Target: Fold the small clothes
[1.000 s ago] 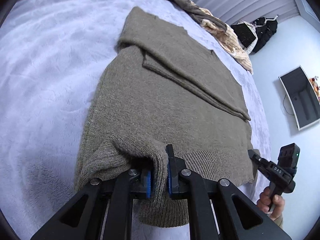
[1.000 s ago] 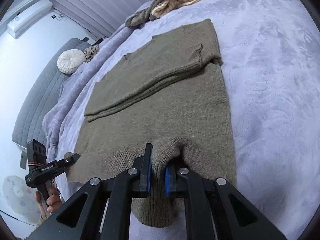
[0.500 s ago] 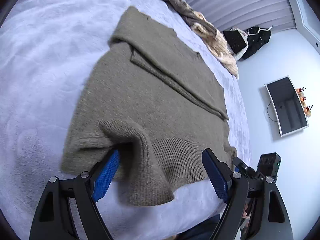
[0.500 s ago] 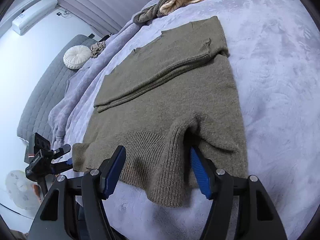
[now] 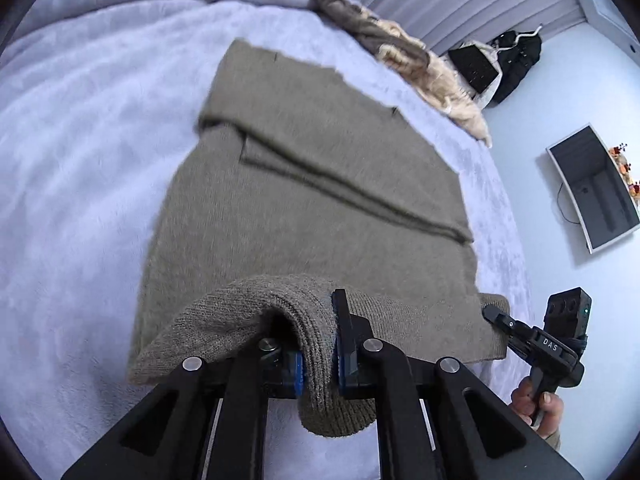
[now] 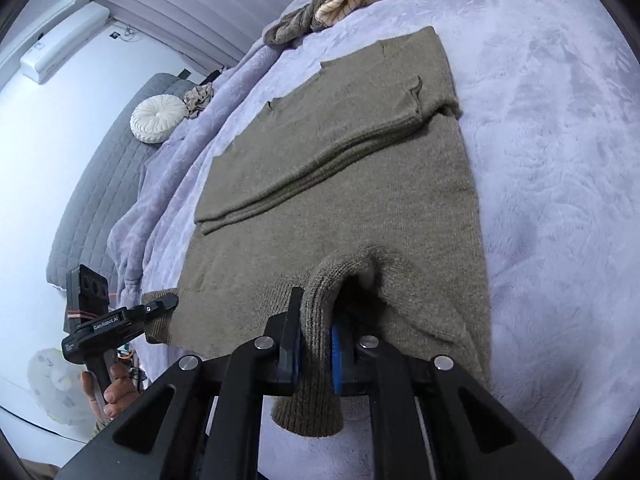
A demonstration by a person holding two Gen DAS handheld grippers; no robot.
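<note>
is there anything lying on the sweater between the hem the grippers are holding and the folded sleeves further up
Nothing visible. The left gripper and right gripper are both shut on the sweater hem, and the knit between there and the folded sleeves is bare.

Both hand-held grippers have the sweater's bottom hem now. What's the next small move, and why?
Probably lift both together and carry the hem toward the collar end. The left hand-held gripper and right hand-held gripper are each shut on a pinch of ribbed hem of the olive sweater, whose sleeves already lie folded across it on the bed.
</note>
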